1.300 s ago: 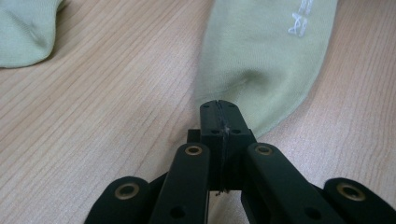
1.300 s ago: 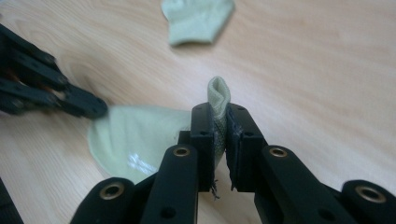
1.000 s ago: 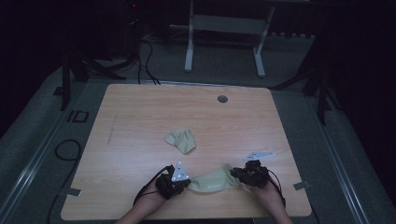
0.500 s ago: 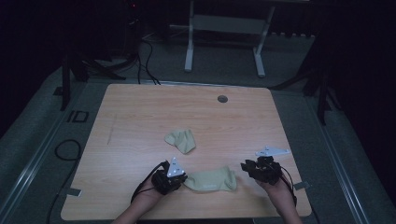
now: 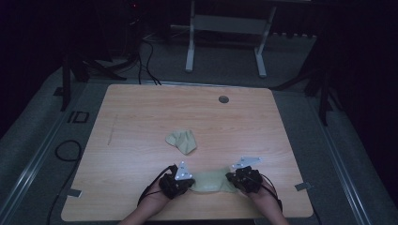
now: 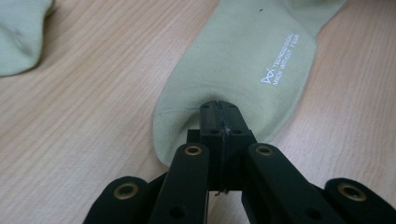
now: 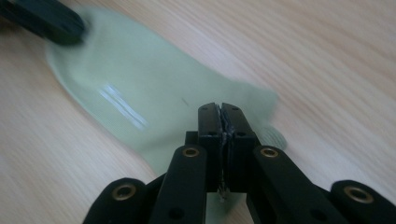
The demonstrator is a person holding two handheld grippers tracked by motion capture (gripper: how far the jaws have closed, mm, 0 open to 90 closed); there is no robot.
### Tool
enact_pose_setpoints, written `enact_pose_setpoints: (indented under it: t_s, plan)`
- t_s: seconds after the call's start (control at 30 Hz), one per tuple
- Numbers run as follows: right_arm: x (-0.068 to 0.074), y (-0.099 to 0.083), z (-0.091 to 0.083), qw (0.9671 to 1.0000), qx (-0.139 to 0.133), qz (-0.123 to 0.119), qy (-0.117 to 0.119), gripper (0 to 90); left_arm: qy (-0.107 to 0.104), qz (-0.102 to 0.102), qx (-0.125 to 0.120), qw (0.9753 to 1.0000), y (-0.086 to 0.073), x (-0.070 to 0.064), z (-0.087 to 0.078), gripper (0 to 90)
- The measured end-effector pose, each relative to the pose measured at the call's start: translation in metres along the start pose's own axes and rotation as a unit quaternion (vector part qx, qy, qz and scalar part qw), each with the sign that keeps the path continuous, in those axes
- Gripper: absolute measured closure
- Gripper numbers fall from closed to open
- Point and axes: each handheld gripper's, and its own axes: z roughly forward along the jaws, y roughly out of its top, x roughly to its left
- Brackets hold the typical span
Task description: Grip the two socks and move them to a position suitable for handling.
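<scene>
Wood-grain table [image 5: 141,117] under dim light: your pale green sock [image 5: 210,181] lies flat near the front edge, stretched between your grippers. Your left gripper [image 6: 217,108] is clamped on its toe, your right gripper [image 7: 219,110] on the cuff end. Straightening looks nearly done; the crumpled second sock [image 5: 183,141] behind it is untouched.
</scene>
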Motion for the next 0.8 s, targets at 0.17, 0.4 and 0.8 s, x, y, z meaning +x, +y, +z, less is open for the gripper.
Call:
enact_pose_setpoints:
  t_s: [0.17,0.4,0.8]
  plan:
    - [-0.007,-0.016,0.0,0.9997,0.019,0.01,-0.006,85.3,0.001,-0.004,-0.004,1.0,-0.002,0.001,-0.001,89.4]
    - [-0.003,-0.034,-0.007,0.9993,-0.007,0.038,-0.003,84.7,0.001,0.0,-0.002,1.0,-0.007,-0.003,-0.006,89.3]
    - [-0.006,-0.024,0.0,0.9995,-0.006,0.032,0.002,83.1,0.01,-0.017,-0.008,0.9998,-0.006,0.015,-0.004,89.3]
